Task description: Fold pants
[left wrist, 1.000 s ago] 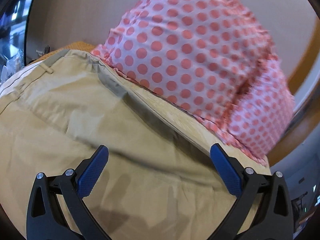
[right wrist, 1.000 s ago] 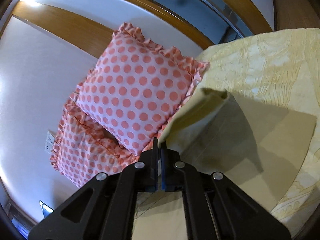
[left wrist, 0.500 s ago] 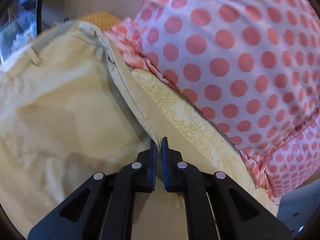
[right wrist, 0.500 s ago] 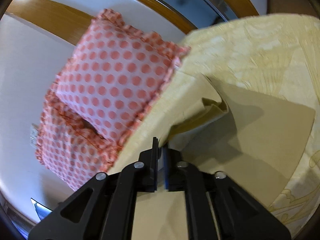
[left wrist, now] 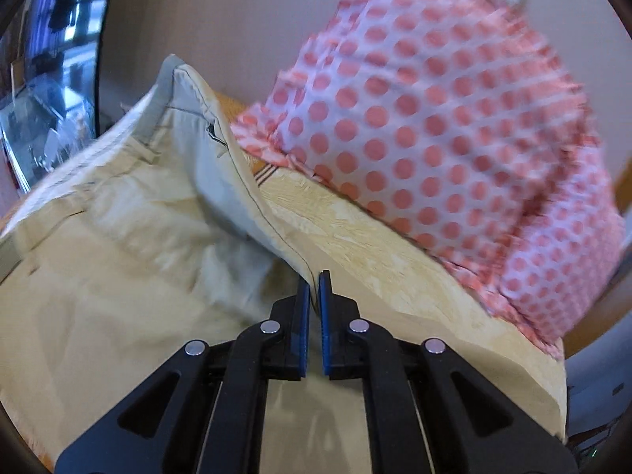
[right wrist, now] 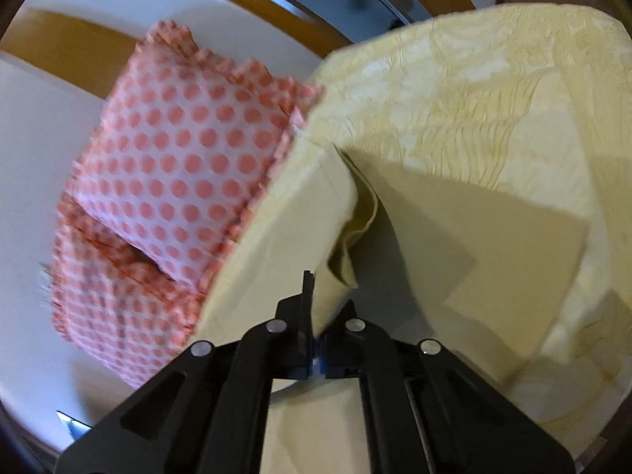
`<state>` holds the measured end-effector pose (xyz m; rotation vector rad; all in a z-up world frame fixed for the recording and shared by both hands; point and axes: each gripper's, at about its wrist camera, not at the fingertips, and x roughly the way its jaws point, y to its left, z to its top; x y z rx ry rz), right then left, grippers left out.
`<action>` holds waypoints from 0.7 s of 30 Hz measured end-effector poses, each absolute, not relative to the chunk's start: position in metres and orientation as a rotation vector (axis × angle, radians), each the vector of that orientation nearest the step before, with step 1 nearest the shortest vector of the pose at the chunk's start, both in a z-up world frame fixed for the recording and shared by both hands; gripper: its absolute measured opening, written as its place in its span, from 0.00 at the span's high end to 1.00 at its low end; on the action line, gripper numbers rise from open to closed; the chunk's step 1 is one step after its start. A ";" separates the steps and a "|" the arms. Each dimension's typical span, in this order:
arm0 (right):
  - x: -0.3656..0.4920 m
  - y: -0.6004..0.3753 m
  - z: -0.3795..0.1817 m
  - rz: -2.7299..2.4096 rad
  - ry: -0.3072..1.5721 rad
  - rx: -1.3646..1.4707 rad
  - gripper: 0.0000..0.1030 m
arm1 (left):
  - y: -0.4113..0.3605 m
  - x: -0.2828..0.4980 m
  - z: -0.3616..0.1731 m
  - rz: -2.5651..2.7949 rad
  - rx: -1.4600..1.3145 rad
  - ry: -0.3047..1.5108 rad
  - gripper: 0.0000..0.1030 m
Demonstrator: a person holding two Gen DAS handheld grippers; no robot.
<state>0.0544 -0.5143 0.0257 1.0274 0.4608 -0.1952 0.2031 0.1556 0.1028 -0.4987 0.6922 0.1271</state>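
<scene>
- Pants on the bed, khaki, waistband end in the left view, leg spread flat in the right view.
- One stitched edge raised off the bed, pinched by the left gripper, fingers closed on the seam.
- Another edge lifted and bunched into a loose fold, clamped in the right gripper, fingers closed on cloth.
- Held at two points along one side, probably to carry that side across the rest as one even fold rather than a drag.
- Yellow patterned bedspread beneath; polka-dot pillows just beside the lifted edge, stacked against the headboard.
- No brand, label or legible writing found anywhere; a belt loop on the waistband only.
</scene>
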 end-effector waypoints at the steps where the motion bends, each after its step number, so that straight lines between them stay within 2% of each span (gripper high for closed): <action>1: 0.048 -0.518 0.030 -0.209 0.438 1.014 0.98 | 0.153 0.173 0.105 0.120 -0.489 0.651 0.96; 3: 0.038 -0.530 0.033 -0.228 0.411 1.012 0.98 | 0.152 0.130 0.102 0.118 -0.478 0.614 0.96; 7: 0.032 -0.549 0.029 -0.257 0.417 1.016 0.98 | 0.146 0.059 0.061 0.130 -0.540 0.628 0.96; 12: 0.033 -0.550 0.032 -0.281 0.431 0.973 0.99 | 0.136 0.028 0.027 0.155 -0.556 0.662 0.96; 21: 0.015 -0.557 0.013 -0.350 0.493 0.986 0.98 | 0.136 0.010 0.022 0.149 -0.532 0.651 0.96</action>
